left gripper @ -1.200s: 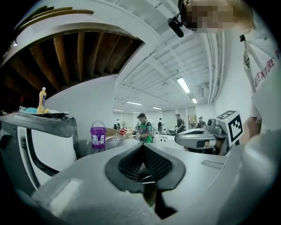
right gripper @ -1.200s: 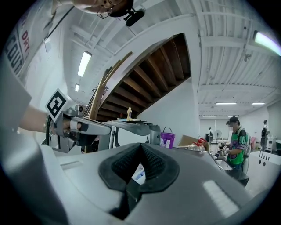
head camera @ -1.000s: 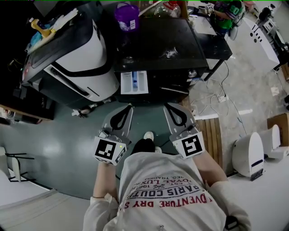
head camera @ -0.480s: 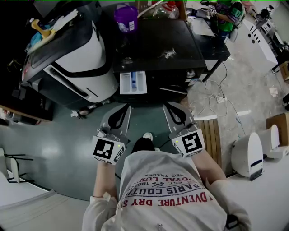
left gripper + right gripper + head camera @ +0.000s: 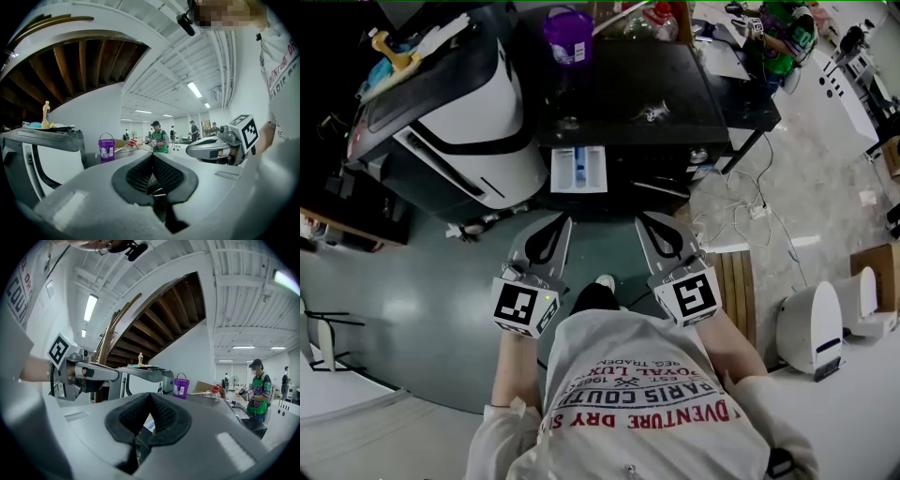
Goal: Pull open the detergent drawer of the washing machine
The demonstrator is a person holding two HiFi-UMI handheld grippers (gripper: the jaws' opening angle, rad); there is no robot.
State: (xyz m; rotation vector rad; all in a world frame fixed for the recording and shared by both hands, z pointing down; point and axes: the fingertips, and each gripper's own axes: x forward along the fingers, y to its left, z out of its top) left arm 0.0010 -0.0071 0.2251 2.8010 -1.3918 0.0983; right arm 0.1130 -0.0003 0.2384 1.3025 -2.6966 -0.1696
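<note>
In the head view the black washing machine [image 5: 619, 89] stands ahead of me. Its white detergent drawer [image 5: 578, 172], with a blue insert, sticks out of the front. My left gripper [image 5: 566, 219] and right gripper [image 5: 643, 218] are held side by side in front of my chest. Both point at the machine and stop short of the drawer without touching it. Each is shut with nothing between its jaws. The left gripper view shows its own tips [image 5: 152, 155] pressed together, with the right gripper [image 5: 220, 145] beside them. The right gripper [image 5: 150, 394] is likewise pressed tip to tip.
A white and black appliance [image 5: 459, 122] stands left of the washer. A purple bucket [image 5: 568, 36] sits on top at the back. Cables [image 5: 759, 197] and a wooden pallet [image 5: 741, 281] lie on the floor to the right, with white devices [image 5: 811, 328] beyond. People stand far off [image 5: 159, 136].
</note>
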